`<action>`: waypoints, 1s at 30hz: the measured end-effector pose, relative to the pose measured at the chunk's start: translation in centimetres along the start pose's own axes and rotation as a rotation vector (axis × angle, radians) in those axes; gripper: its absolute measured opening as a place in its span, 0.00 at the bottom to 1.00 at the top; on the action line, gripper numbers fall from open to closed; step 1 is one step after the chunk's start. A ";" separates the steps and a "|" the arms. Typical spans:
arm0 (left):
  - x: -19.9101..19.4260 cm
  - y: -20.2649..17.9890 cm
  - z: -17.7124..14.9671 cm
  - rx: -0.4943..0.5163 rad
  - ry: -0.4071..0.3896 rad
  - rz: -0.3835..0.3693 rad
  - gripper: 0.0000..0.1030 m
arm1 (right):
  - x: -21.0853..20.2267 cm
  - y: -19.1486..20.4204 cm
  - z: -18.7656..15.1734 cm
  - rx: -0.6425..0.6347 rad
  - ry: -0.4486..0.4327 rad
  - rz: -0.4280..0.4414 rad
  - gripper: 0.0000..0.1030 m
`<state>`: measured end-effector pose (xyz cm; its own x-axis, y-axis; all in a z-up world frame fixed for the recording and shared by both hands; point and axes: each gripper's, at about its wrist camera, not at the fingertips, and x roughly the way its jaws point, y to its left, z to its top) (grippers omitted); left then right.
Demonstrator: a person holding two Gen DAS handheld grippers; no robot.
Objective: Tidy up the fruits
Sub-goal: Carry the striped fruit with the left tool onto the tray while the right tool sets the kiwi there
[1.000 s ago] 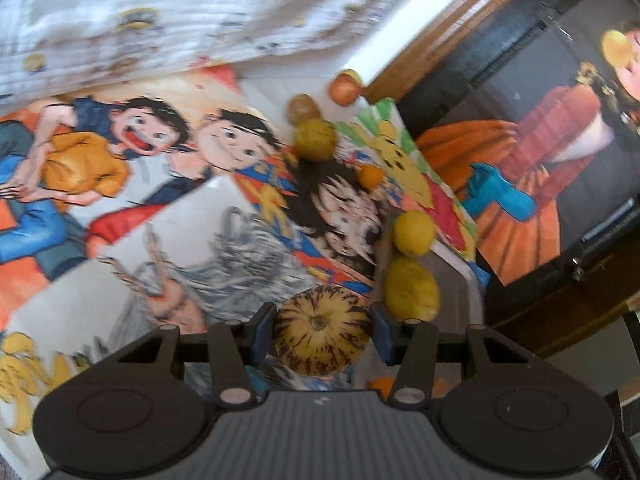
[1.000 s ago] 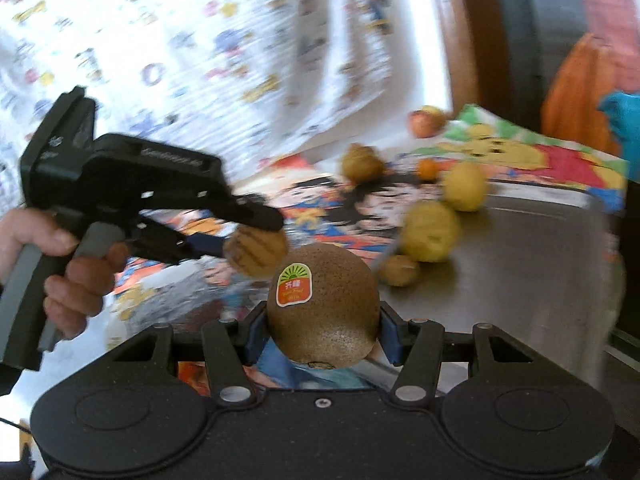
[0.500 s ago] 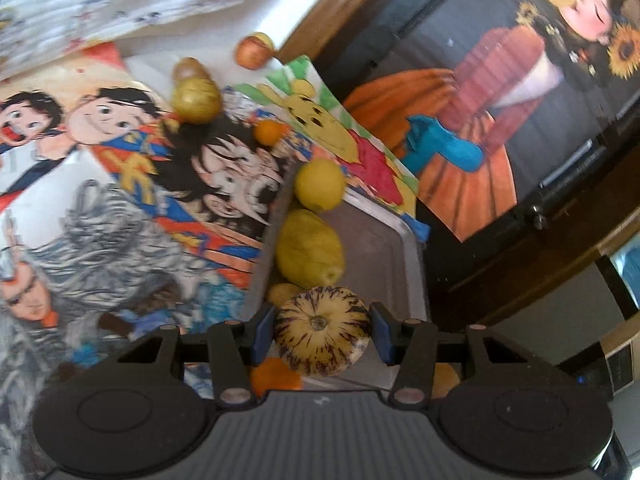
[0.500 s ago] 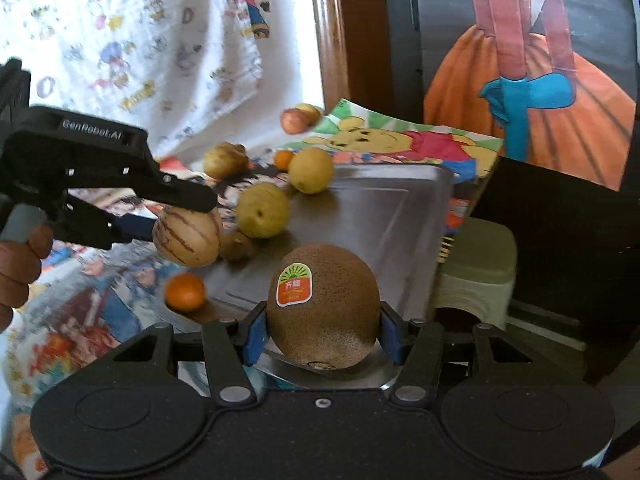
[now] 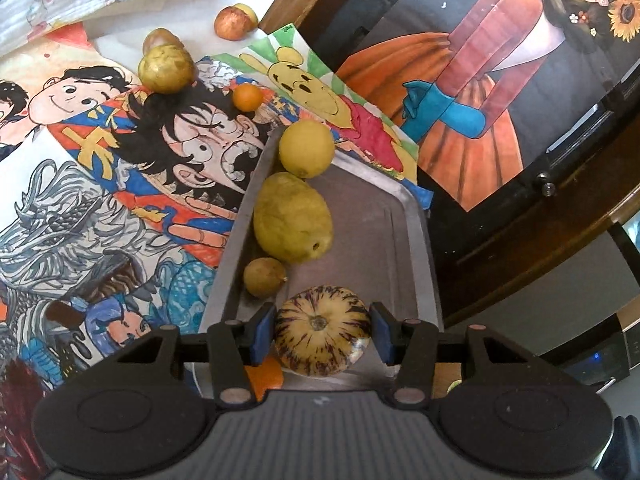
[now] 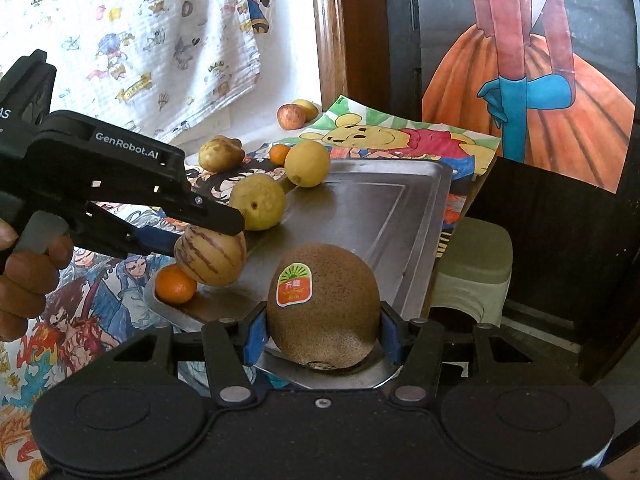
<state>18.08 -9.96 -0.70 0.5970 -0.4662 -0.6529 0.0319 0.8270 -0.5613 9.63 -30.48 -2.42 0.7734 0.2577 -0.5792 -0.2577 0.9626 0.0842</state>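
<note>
From the left wrist camera, my left tongs [image 5: 322, 334] were clamped on a striped pepino melon [image 5: 321, 330], cream with purple streaks, held over the near end of the metal baking tray [image 5: 416, 240]. Along the tray's left edge lay a small brownish fruit [image 5: 264, 277], a big yellow-green pear [image 5: 293, 217] and a lemon [image 5: 306, 148], each touching the next. A small orange [image 5: 267, 378] peeked out under the left tong. Beyond the tray, on the cartoon drawings covering the desk [image 5: 100, 216], sat a tangerine [image 5: 247, 97], a russet pear [image 5: 166, 67] and an apple [image 5: 232, 24].

From the right wrist camera, my right tongs [image 6: 323, 338] were clamped on a brown kiwifruit [image 6: 324, 308] over the tray's near corner. Its sticker [image 6: 293, 283] was green, orange and red with print too small for me to read. To the left, my hand [image 6: 28, 272] gripped the other tool, whose black body read "GenRobot.AI" [image 6: 126, 145], with the pepino just above the small orange. A Winnie-the-Pooh drawing [image 6: 400, 136] lay behind the tray.
</note>
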 end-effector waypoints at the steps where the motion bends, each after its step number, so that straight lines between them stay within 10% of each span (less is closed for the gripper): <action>1: 0.1 0.2 0.0 -0.004 0.004 0.002 0.53 | 0.1 0.0 -0.1 0.001 0.001 0.000 0.56; 17: 0.5 0.8 0.3 -0.026 0.039 -0.020 0.55 | 0.1 0.0 0.1 0.014 0.000 0.002 0.61; 30: -2.5 1.1 0.3 -0.043 -0.018 -0.001 0.78 | -1.5 0.6 0.2 0.014 -0.016 -0.009 0.81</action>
<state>16.87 -7.77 0.48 0.6111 -0.4608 -0.6436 -0.0016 0.8124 -0.5832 8.44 -30.22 -1.36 0.7851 0.2501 -0.5667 -0.2423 0.9660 0.0907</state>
